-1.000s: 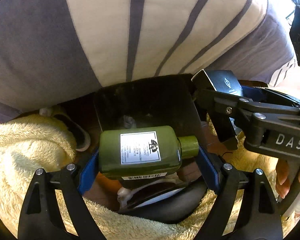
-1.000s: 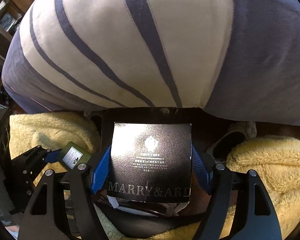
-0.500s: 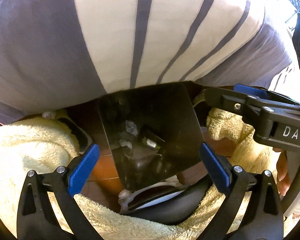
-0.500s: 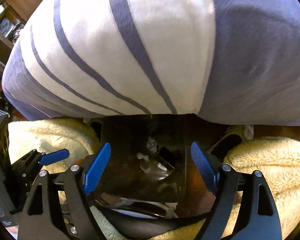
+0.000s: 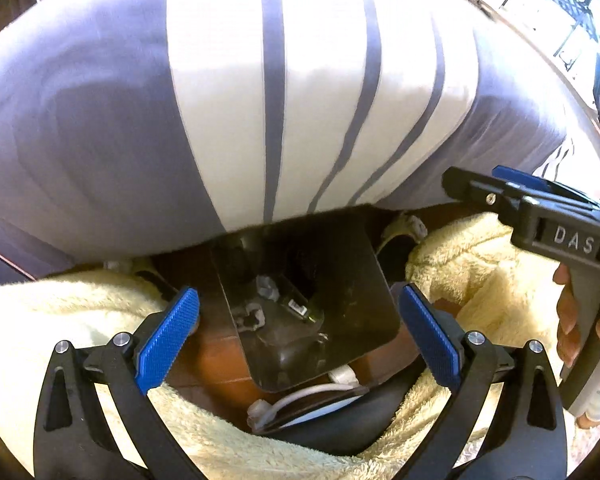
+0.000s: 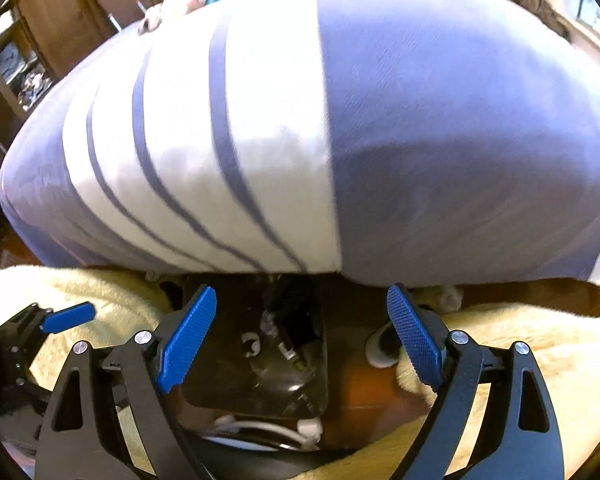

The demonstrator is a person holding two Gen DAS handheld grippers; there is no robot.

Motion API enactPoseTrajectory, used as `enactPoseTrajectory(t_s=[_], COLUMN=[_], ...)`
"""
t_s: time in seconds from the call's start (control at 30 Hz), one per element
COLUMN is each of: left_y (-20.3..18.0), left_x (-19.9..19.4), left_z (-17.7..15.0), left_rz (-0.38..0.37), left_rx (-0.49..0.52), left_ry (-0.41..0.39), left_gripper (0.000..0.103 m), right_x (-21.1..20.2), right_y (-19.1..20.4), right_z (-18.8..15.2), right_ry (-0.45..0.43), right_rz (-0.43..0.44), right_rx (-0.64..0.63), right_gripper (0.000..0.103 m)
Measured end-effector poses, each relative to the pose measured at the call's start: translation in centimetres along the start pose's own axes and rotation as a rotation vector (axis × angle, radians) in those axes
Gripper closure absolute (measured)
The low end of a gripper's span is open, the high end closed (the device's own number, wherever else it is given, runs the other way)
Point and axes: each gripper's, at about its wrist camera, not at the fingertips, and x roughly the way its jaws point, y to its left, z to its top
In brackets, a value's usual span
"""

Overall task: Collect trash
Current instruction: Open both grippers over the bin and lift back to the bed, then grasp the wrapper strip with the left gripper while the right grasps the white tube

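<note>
A dark trash bin (image 5: pixel 340 300) stands on the floor below the bed edge; it also shows in the right wrist view (image 6: pixel 259 368). Inside it lie the green bottle (image 5: pixel 300 310), a dark box (image 6: pixel 300 320) and bits of white waste. My left gripper (image 5: pixel 297 336) is open and empty above the bin. My right gripper (image 6: pixel 300 340) is open and empty above the same bin; it also shows at the right of the left wrist view (image 5: pixel 500 184). The left gripper's blue pad shows at the left of the right wrist view (image 6: pixel 69 316).
A bed with a purple and white striped cover (image 5: pixel 259 100) fills the upper half of both views. Yellow fluffy fabric (image 5: pixel 59 320) lies on both sides of the bin. A white cable (image 5: pixel 300 396) lies near the bin's front. A slipper (image 6: pixel 384 350) sits right of the bin.
One second ago the left gripper held the green bottle and the right held the black box. Both opened and the items dropped into the bin. Both grippers have since risen a little.
</note>
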Motion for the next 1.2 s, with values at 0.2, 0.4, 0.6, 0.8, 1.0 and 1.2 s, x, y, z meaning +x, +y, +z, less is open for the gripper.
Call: enactPoseTrajectory(t_s=[0.2, 0.4, 0.6, 0.8, 1.0, 1.2], left_y=[0.5, 1.9, 3.3, 4.9, 6.9, 8.9], left_x=[-3.5, -6.5, -8.0, -7.3, -6.6, -5.7], left_z=[2.2, 5.6, 10.1, 14.3, 18.3, 22.4], left_rz=[0.023, 0.078, 0.12, 0.165, 0.204, 0.225], left_rx=[0.016, 0.01, -0.002, -0.02, -0.061, -0.11], left_ry=[-0.092, -0.195, -0.258, -0.277, -0.312, -0.342], left_gripper=[0.008, 0.008, 0.008, 0.008, 0.008, 0.011], right_x=[-4.7, -7.8, -8.2, -6.6, -3.9, -1.1], right_y=[-0.9, -1.3, -2.0, -2.6, -2.7, -2.5], right_z=[2.5, 5.7, 8.9, 12.3, 15.9, 18.7], right_ry=[-0.166, -0.288, -0.337, -0.333, -0.32, -0.315], right_rz=[-0.101, -0.148, -0.162, -0.156, -0.161, -0.154], right_rx=[-0.011, -0.014, -0.009, 0.012, 0.03, 0.02], right_gripper=[0.015, 0.015, 0.015, 0.015, 0.015, 0.016])
